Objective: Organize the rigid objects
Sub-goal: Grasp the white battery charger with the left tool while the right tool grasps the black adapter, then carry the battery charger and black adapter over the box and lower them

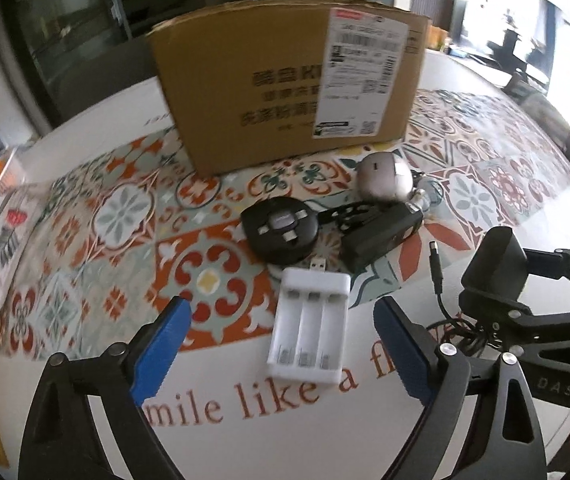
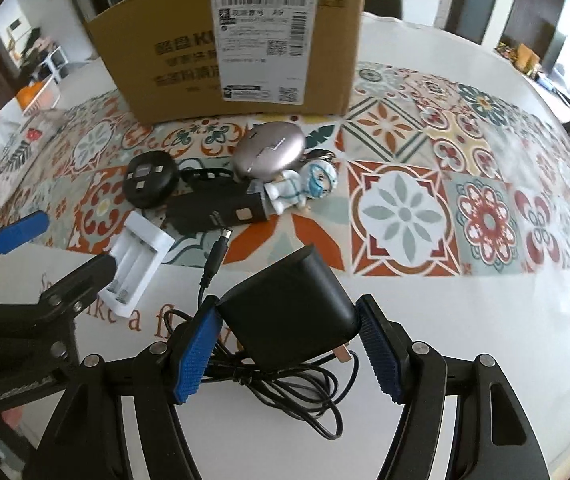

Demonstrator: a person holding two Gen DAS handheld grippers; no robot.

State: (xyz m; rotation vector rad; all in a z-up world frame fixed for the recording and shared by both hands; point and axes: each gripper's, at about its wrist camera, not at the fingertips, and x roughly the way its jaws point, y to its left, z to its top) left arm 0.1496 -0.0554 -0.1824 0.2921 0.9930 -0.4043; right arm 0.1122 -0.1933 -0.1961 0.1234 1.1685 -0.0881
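My left gripper is open, its blue pads either side of a white battery charger lying on the table; the charger also shows in the right wrist view. My right gripper is shut on a black power adapter, whose cable coils beneath it. In the left wrist view the adapter and right gripper sit at the right. Behind lie a black round hub, a black device, a silver oval case and a small white figurine.
A large cardboard box stands at the back of the table, also in the right wrist view. A patterned tile cloth covers the table. Room furniture lies beyond the edges.
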